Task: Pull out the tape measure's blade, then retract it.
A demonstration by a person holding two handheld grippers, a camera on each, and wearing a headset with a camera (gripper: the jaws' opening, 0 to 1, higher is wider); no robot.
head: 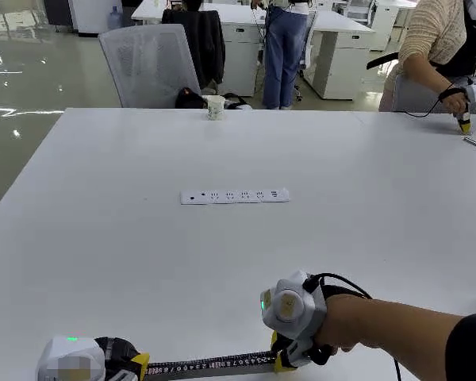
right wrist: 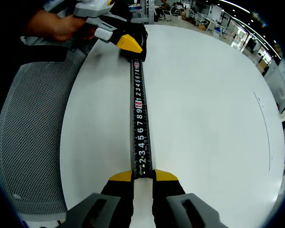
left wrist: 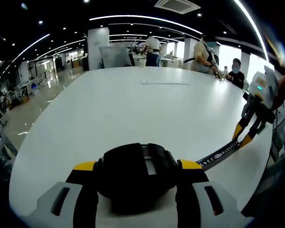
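Now the left hand-held gripper (left wrist: 137, 165) clamps the case (left wrist: 133, 178) at the bench's (head: 222, 262) near edge. The right hand-held gripper (right wrist: 143, 175) pinches the blade (right wrist: 138, 118) by its tip, stretched along that edge. Pull-out looks done; next, feed the tip back slowly toward the case.

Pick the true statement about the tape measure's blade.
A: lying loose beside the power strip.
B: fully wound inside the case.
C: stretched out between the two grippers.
C: the blade runs from the black case, clamped in the left gripper, to the right gripper, whose jaws pinch its end.
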